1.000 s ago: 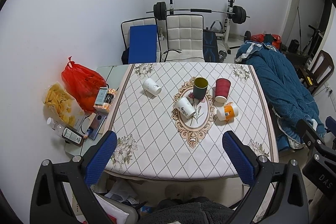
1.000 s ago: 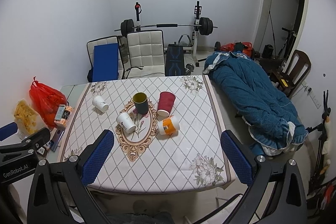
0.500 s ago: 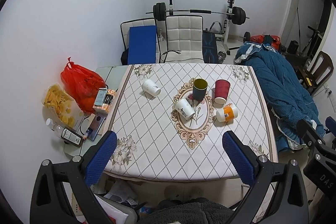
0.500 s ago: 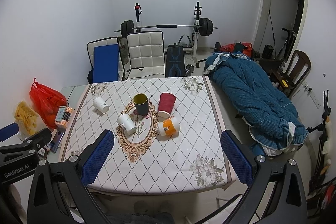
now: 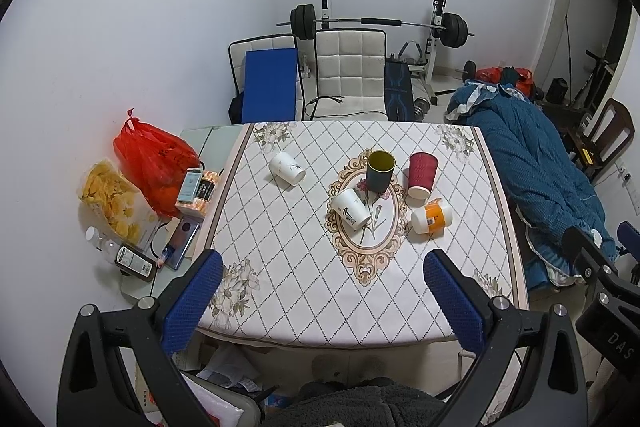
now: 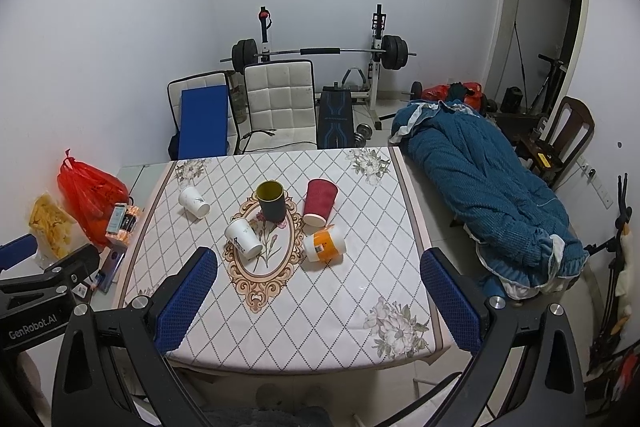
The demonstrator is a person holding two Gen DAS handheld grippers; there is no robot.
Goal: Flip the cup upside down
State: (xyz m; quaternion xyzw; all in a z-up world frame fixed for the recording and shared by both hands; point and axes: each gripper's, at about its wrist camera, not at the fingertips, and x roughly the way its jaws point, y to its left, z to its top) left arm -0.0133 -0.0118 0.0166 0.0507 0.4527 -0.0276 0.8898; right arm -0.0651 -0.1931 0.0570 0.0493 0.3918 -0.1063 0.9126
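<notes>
Nothing on the desk [image 5: 304, 291] has shifted in the last second; only our two cameras have drifted a touch, and the cups sit just as they did.

We hold the left claw [image 5: 320, 303] spread wide, empty, hanging over the near edge of the desk. The right claw [image 6: 318, 301] is spread the same way, empty too, and well short of any cup.

So where do we stand? By our reckoning, right at the start. The green cup [image 5: 380, 171] stands upright, mouth up, at the top of the oval print in the middle of the desk. It looks like the one to flip, though the task does not say which. Just to its right the red cup [image 5: 421, 177] appears already turned over, its white rim down on the cloth. Three others lie on their sides: a white cup [image 5: 286, 167] off to the left, a second white cup [image 5: 351, 209] on the oval just in front of the green one, and an orange cup [image 5: 431, 215] near the red one.

What is left, we judge, is everything: reach in, pinch a cup, turn it over, set it down on its rim.
</notes>
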